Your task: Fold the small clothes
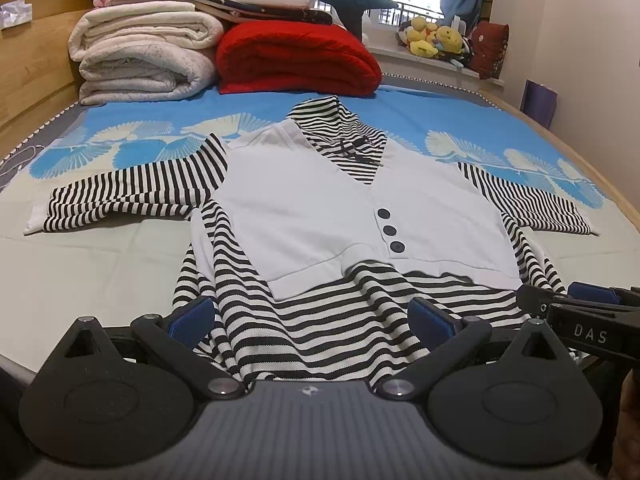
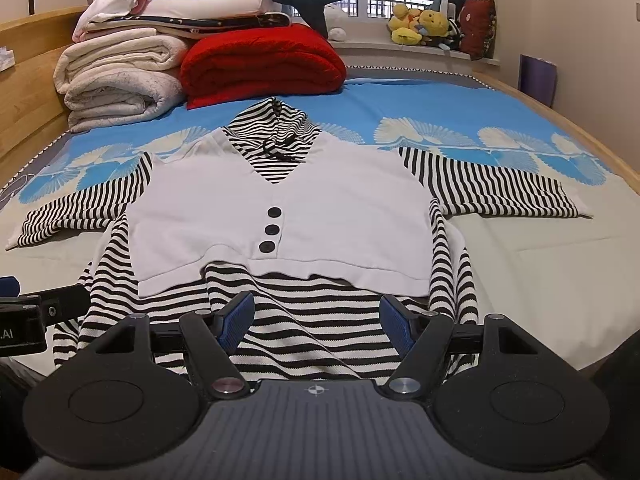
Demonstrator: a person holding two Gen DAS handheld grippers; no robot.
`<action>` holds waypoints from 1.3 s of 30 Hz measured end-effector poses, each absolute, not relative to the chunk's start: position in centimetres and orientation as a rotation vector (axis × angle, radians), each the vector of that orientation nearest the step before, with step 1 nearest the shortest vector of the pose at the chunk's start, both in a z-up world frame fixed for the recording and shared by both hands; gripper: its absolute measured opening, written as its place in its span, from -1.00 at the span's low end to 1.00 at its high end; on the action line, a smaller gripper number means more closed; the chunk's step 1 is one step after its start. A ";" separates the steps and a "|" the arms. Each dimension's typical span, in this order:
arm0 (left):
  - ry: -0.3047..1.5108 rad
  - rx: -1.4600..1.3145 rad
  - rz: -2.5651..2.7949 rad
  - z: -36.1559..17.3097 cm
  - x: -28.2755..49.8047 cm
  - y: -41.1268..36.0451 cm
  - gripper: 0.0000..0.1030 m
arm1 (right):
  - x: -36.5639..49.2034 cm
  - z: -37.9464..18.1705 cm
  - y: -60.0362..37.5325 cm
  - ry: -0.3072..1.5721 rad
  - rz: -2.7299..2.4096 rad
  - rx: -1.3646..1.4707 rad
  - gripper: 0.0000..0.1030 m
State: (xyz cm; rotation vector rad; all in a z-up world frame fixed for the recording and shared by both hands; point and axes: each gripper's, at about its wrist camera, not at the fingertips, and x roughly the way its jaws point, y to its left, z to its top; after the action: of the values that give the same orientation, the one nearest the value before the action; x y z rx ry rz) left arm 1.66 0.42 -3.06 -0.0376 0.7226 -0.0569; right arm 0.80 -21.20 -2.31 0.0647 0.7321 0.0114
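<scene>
Both grippers, my left gripper (image 1: 314, 316) and right gripper (image 2: 316, 316), are wide open and empty above the hem of the striped shirt (image 1: 320, 216); it lies flat on the bed (image 1: 100, 272), its collar pointing away from me.

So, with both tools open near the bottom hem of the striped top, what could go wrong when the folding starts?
1. The white vest layer lies loose over the striped top; a tool might pinch only one layer, so the fold comes out uneven.
2. The hem is already rumpled near the left tool and right tool, so creases may get folded in.
3. The sleeves are spread wide and could drag or bunch.
</scene>
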 end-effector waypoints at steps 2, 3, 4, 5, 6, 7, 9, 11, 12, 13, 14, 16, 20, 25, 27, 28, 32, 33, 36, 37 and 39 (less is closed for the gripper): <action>0.722 -0.038 -0.058 -3.1 1.7 0.5 0.99 | 0.8 -2.3 -21.2 0.731 0.012 0.064 0.37; 0.722 -0.038 -0.059 -3.1 1.7 0.5 0.99 | 0.8 -2.3 -21.2 0.732 0.013 0.062 0.37; 0.722 -0.038 -0.059 -3.1 1.6 0.5 0.99 | 0.8 -2.3 -21.1 0.732 0.014 0.061 0.37; 0.722 -0.038 -0.058 -3.1 1.6 0.5 0.99 | 0.8 -2.3 -21.1 0.731 0.015 0.061 0.37; 0.722 -0.038 -0.059 -3.1 1.7 0.5 0.99 | 0.7 -2.3 -21.1 0.730 0.017 0.061 0.37; 0.723 -0.039 -0.059 -3.1 1.6 0.5 0.99 | 0.7 -2.3 -21.1 0.729 0.018 0.060 0.37; 0.723 -0.039 -0.059 -3.1 1.7 0.5 0.99 | 0.7 -2.2 -21.1 0.727 0.019 0.059 0.37; 0.724 -0.040 -0.059 -3.1 1.6 0.5 0.99 | 0.7 -2.3 -21.1 0.726 0.019 0.059 0.37; 0.724 -0.041 -0.059 -3.1 1.6 0.4 0.99 | 0.7 -2.3 -21.1 0.726 0.019 0.060 0.37; 0.723 -0.040 -0.060 -3.1 1.6 0.4 0.99 | 0.7 -2.3 -21.1 0.726 0.019 0.059 0.37; 0.723 -0.040 -0.061 -3.1 1.6 0.4 0.96 | 0.7 -2.3 -21.1 0.727 0.018 0.059 0.37; 0.720 -0.038 -0.061 -3.2 1.6 0.3 0.89 | 0.7 -2.3 -21.1 0.728 0.017 0.060 0.37; 0.714 -0.032 -0.070 -3.1 1.5 0.2 0.47 | 0.7 -2.2 -21.3 0.728 0.012 0.066 0.37; 0.779 -0.161 -0.140 -0.9 3.3 3.2 -0.17 | 1.5 -1.5 -22.1 0.733 0.010 0.096 0.19; 0.769 -0.168 -0.164 0.8 4.9 4.8 -0.40 | 2.6 -0.3 -23.4 0.720 0.028 0.115 0.08; 0.762 -0.157 -0.168 1.6 5.8 5.4 -0.44 | 3.2 0.7 -24.3 0.695 0.027 0.119 0.05; 0.819 -0.155 -0.203 2.0 11.3 8.3 -0.44 | 6.6 2.5 -28.0 0.669 -0.003 0.114 0.03; 0.848 -0.133 -0.202 1.2 12.5 8.7 -0.44 | 7.6 2.3 -29.0 0.686 -0.008 0.123 0.03; 0.950 -0.093 -0.180 -2.5 14.7 9.8 -0.42 | 10.0 -0.1 -31.4 0.762 -0.035 0.148 0.03; 0.988 -0.114 -0.162 -4.1 14.8 10.3 -0.41 | 10.8 -1.6 -32.1 0.817 -0.053 0.161 0.03; 1.084 -0.190 -0.127 -7.9 14.4 11.3 -0.37 | 11.4 -4.4 -33.3 0.901 -0.085 0.206 0.03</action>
State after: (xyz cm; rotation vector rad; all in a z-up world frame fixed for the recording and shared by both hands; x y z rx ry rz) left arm 14.44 11.31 -7.87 -0.1902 1.0837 -0.1272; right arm 11.44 -33.28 -4.40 0.2057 0.9007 -0.0852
